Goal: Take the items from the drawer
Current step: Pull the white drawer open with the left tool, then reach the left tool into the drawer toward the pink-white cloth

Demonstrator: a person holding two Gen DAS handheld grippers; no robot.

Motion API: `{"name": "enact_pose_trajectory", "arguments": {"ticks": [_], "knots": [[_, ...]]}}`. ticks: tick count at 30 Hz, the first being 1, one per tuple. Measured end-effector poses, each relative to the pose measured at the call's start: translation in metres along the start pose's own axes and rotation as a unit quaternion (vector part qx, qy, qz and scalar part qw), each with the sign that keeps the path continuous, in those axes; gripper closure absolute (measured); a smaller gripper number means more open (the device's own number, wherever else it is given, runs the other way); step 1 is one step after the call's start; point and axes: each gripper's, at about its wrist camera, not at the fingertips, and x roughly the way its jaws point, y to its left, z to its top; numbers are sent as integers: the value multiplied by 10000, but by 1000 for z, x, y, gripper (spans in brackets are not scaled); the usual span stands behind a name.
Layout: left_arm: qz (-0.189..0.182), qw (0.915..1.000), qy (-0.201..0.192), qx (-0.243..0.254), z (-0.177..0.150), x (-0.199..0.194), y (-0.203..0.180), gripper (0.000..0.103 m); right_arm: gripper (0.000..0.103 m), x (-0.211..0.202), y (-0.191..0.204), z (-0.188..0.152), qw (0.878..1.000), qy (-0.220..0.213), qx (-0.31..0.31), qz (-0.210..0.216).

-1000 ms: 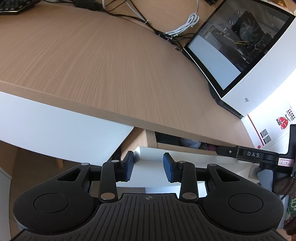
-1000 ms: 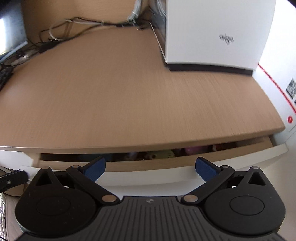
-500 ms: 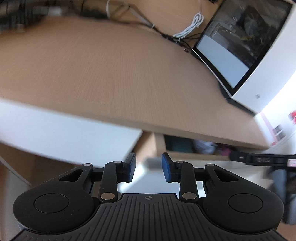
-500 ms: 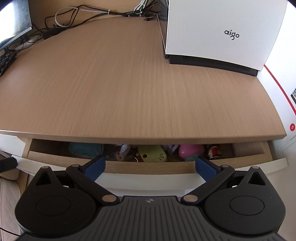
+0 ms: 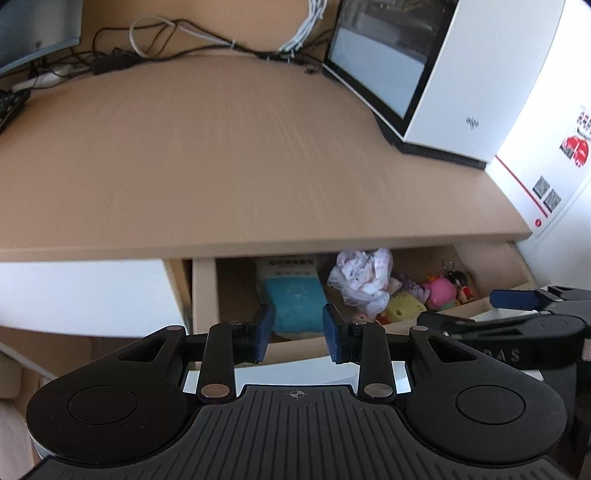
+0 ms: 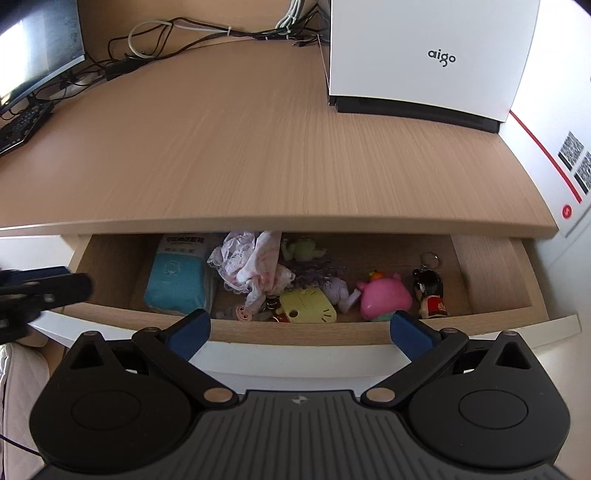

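Wooden drawer (image 6: 491, 273) stands open beneath the desk (image 6: 258, 147), its clutter exposed for picking.
Right gripper (image 6: 299, 330) hangs wide and empty over the front rail; left gripper (image 5: 295, 332), narrower and empty, faces the teal pack (image 5: 295, 302).

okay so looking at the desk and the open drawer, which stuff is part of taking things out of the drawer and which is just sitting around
Part of the job: drawer, blue tissue pack, lace cloth, yellow toy, pink toy, doll keychain, left gripper, right gripper, both open and empty.

Just lying about: white computer case, monitor, cables, keyboard.
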Motion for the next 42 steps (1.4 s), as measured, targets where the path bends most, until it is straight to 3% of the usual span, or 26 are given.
{"name": "enact_pose_trajectory", "arguments": {"ticks": [6,10,15,23,28,42], "knots": [[-103,9993,346,116,-15,3,-10,70,0,-11,3,-15,9999,36,-128,-81],[-100,9993,346,135,-22,-1,-11,70,0,-24,-6,-26,9999,70,65,-60],[-78,9993,350,39,-22,-2,-11,70,0,-33,-35,-24,9963,-138,598,-608],[-49,9989,422,193,-23,-7,-17,70,0,-8,-70,-18,9871,222,1028,-1211],[-20,9977,460,502,-24,-10,-30,69,0,-8,-68,-23,9883,215,949,-1171],[-386,9924,755,888,-12,15,-77,69,0,-13,-70,-29,9856,161,1160,-1224]]}}
